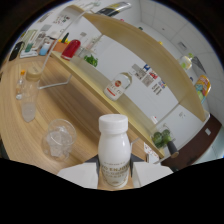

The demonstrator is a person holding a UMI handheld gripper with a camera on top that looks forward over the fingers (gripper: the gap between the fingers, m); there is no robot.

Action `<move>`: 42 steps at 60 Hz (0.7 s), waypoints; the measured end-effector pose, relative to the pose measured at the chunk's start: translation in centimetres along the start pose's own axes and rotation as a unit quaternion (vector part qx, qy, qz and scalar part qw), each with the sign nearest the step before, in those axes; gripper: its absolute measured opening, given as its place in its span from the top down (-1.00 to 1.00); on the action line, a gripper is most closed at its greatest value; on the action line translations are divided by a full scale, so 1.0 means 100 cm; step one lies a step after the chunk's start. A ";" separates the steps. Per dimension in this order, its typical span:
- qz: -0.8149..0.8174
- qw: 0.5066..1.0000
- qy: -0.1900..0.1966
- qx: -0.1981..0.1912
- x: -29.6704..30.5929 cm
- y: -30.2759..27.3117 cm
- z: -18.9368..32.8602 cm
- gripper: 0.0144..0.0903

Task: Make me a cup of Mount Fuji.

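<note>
One white bottle (114, 150) was held upright in the claw (114, 176), both fingers clenched against its sides, cap still on, likely carried over for pouring. At ten o'clock from the bottle, an ice-filled plastic cup (58, 138) was set on the worktop (82, 107), presumably to receive it.

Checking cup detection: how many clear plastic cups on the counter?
2. One wide clear cup sits just beyond the gripper, beside the white bottle held between its fingers. One taller cup stands farther back on the wooden counter. Others may be hidden.
</note>
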 end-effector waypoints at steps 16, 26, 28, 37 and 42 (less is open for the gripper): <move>-0.239 0.971 0.025 -0.001 0.003 -0.005 0.007 0.14; -0.351 0.935 0.049 -0.004 0.004 -0.013 0.009 0.13; -0.372 0.926 0.056 -0.004 0.004 -0.015 0.010 0.14; -0.454 0.888 0.072 -0.004 0.004 -0.023 0.010 0.14; -0.497 0.864 0.080 -0.006 0.005 -0.027 0.011 0.14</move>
